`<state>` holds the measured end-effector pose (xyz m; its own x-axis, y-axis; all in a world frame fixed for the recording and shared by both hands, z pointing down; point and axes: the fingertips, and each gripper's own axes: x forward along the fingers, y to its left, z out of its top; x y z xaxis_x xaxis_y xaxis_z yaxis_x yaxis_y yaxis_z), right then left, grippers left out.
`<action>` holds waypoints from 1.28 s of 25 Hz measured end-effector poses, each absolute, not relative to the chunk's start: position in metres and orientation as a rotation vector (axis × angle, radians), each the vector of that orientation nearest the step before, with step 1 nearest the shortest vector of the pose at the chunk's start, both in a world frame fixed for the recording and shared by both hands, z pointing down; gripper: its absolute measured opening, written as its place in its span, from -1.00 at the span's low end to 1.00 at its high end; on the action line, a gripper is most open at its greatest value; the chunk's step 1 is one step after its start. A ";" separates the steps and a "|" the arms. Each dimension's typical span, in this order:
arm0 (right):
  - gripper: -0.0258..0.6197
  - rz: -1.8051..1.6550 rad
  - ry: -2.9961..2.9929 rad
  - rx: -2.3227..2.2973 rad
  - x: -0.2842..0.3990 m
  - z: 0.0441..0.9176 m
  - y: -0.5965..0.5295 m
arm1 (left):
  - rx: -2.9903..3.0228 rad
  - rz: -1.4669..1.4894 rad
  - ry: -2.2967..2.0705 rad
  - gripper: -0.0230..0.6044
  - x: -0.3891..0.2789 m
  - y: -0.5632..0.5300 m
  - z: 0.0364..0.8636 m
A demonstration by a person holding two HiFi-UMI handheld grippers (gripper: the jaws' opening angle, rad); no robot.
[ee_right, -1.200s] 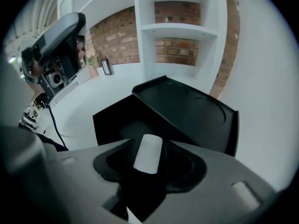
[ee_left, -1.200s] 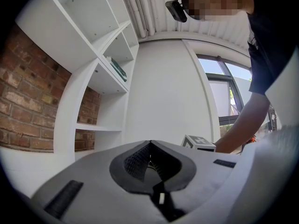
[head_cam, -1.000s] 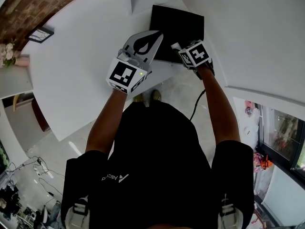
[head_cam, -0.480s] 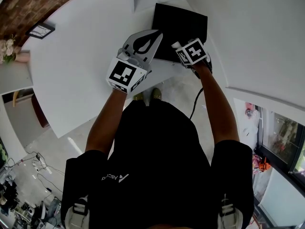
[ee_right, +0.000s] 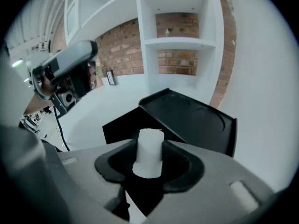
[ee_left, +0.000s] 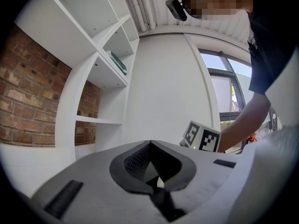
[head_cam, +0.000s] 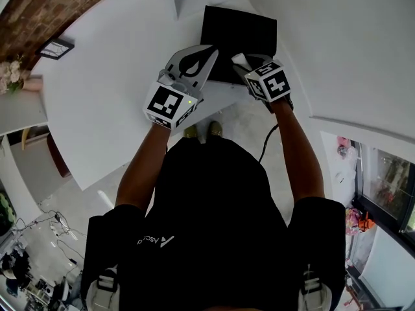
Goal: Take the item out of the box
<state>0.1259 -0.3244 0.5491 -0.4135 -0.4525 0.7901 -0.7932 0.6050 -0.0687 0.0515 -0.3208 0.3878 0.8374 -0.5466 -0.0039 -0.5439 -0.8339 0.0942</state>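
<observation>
The right gripper (ee_right: 149, 143) is clenched on a short white cylinder (ee_right: 150, 153) at its pad tips, jaws fairly wide, over the near edge of the open black box (ee_right: 189, 116), seemingly clear of it. The left gripper (ee_left: 150, 143) is closed and empty, just beside.

Lower end of white cylinder (ee_right: 148, 152) hidden; shelf object (ee_right: 167, 31) too small.

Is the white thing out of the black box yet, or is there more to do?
Nearly there. Done: the black box lies open on the white table. In hand: the right gripper is clamped on the white cylinder, which looks lifted just above the box. The left gripper is shut and empty. Left: probably carrying the cylinder clear of the box and setting it down.
</observation>
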 end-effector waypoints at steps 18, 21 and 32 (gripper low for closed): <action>-0.38 0.304 -2.646 1.411 0.128 0.378 -0.282 | 2.987 -0.060 -0.852 -0.93 0.078 -0.285 0.353; -0.38 0.204 -2.723 1.447 0.124 0.357 -0.271 | 2.998 -0.086 -0.854 -0.93 0.078 -0.279 0.343; -0.39 -0.061 -2.881 1.472 0.115 0.325 -0.243 | 3.038 -0.125 -0.861 -0.93 0.081 -0.261 0.323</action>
